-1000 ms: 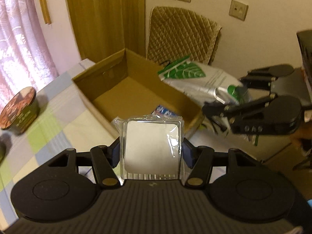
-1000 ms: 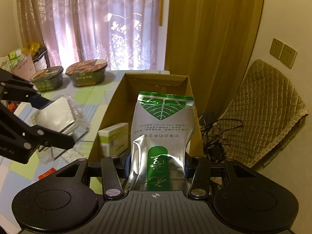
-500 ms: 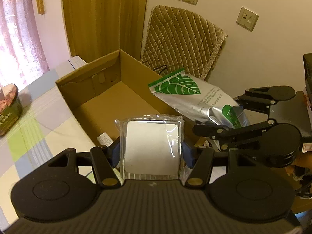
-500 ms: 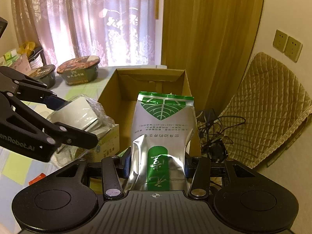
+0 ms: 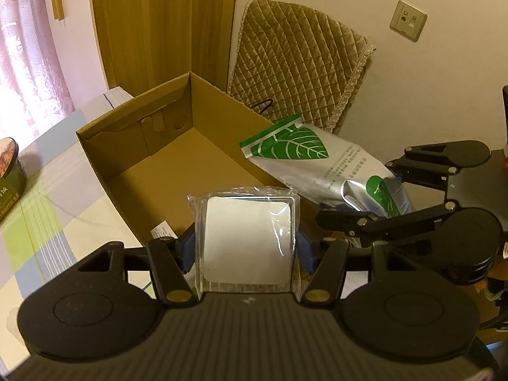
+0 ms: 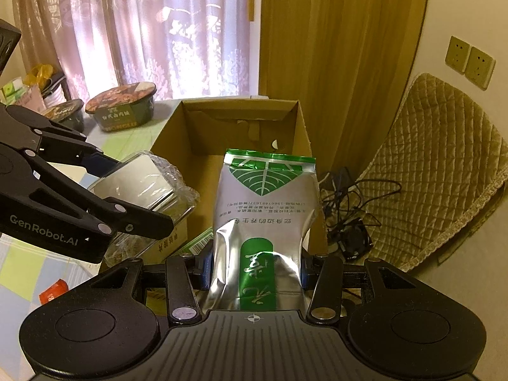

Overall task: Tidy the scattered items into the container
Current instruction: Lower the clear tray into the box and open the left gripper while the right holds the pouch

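Black hand-held gripper (image 6: 254, 266), blue pads (image 6: 207, 265), brass screws, "GenRobot.AI" lettering.

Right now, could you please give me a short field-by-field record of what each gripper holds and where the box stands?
left gripper: shut on clear-wrapped white packet, held over the box's near end
right gripper: shut on silver pouch with green leaf, held over the box
container: open cardboard box on the checked tablecloth
box contents: boxed items at the near end, partly hidden
left outside: two lidded bowls
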`<state>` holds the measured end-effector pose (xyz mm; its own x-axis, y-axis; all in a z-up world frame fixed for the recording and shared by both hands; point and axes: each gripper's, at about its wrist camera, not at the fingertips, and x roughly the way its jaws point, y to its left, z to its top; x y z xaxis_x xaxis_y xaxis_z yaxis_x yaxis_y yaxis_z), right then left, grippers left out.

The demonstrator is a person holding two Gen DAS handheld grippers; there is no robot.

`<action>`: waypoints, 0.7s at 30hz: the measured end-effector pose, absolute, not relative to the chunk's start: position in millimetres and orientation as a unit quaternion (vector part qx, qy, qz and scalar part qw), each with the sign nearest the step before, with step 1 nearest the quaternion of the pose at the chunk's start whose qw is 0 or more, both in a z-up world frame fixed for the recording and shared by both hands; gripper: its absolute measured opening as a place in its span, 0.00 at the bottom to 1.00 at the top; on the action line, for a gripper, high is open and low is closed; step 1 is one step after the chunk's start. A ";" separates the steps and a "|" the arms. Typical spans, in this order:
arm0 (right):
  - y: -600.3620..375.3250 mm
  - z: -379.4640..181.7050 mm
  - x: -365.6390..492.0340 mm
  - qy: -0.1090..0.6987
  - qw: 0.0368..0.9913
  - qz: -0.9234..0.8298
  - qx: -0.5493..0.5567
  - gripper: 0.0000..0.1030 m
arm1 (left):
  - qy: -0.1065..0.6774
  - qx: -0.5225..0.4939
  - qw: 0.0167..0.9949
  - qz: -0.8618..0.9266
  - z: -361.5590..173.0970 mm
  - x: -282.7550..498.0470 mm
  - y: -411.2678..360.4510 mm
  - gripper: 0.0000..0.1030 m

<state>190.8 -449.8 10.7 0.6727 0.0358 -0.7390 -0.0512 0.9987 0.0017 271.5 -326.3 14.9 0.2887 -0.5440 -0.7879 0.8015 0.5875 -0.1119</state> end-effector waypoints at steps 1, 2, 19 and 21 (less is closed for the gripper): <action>-449.7 10.4 191.3 0.404 0.915 0.024 -0.009 0.48 | 0.416 0.155 0.788 -0.427 15.1 271.5 -326.8 0.55; -449.7 10.3 191.7 0.404 0.915 0.025 -0.009 0.48 | 0.417 0.155 0.788 -0.426 15.1 271.5 -327.1 0.55; -448.8 8.3 195.2 0.405 0.914 0.023 -0.011 0.48 | 0.392 0.158 0.809 -0.408 27.2 274.1 -322.3 0.71; -448.3 9.1 195.2 0.404 0.914 0.023 -0.012 0.48 | 0.392 0.158 0.811 -0.406 28.8 275.7 -318.2 0.71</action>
<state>195.2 -448.3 9.1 0.6718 0.0325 -0.7400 -0.0512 0.9987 -0.0026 275.7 -318.2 28.8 0.3641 -0.5341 -0.7630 0.7816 0.6208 -0.0616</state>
